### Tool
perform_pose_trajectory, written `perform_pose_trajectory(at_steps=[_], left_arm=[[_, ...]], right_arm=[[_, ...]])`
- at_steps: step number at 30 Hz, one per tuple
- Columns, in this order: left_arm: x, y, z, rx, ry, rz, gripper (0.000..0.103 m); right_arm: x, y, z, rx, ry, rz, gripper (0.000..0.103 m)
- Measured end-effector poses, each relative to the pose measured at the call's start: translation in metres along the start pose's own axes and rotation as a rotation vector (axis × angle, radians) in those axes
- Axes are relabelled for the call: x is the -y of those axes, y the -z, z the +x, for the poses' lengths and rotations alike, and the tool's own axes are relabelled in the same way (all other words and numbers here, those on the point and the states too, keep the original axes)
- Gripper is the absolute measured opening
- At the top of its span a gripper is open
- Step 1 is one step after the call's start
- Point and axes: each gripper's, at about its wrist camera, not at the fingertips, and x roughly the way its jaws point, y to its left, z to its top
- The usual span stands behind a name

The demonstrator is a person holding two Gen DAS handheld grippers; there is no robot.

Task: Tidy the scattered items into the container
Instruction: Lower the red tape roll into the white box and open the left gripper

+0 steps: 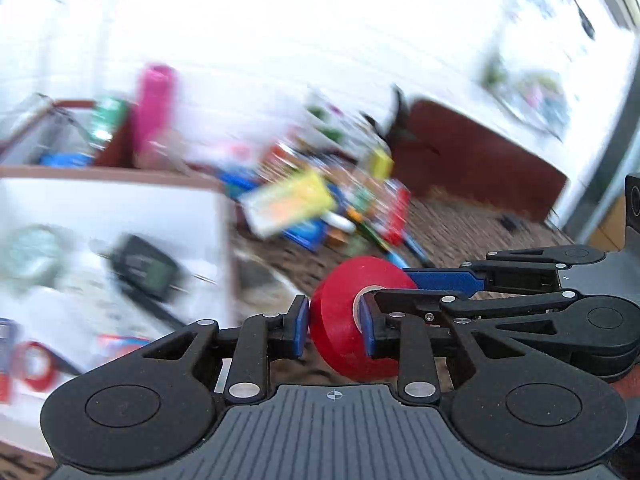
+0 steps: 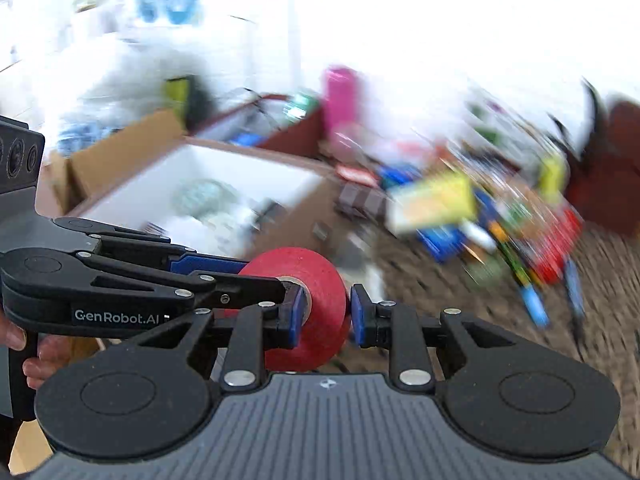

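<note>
While the red tape roll [image 1: 352, 326] is pinched by both the left gripper [image 1: 334, 330] and the right gripper [image 2: 326, 314] just beside the white box [image 1: 120, 204], it could be dropped onto the carpet [image 1: 460, 232] if either grip is released unevenly.

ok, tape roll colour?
Red, with a pale core; the tape roll shows best in the right wrist view.

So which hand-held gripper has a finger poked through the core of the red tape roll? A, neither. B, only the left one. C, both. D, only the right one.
C: the left hand-held gripper and the right hand-held gripper each have one finger inside the red tape roll core and one outside, pinching its ring.
</note>
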Motion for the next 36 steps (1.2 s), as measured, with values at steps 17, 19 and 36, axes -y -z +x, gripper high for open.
perform_pose_trajectory(at_steps=[17, 19, 36], left_arm=[[-0.155, 0.026, -0.042, -0.038, -0.186, -0.242, 0.025], [-0.163, 0.028, -0.045, -0.039, -0.197, -0.252, 0.025], [-0.153, 0.023, -0.063, 0.048, -0.338, -0.290, 0.103]], right_arm=[[-0.106, -0.043, 0.133, -0.162, -0.244, -0.116, 0.028], [-0.112, -0.045, 0.142, -0.173, -0.254, -0.115, 0.028], [-0.118, -0.038, 0.121, -0.060, -0.143, -0.202, 0.094]])
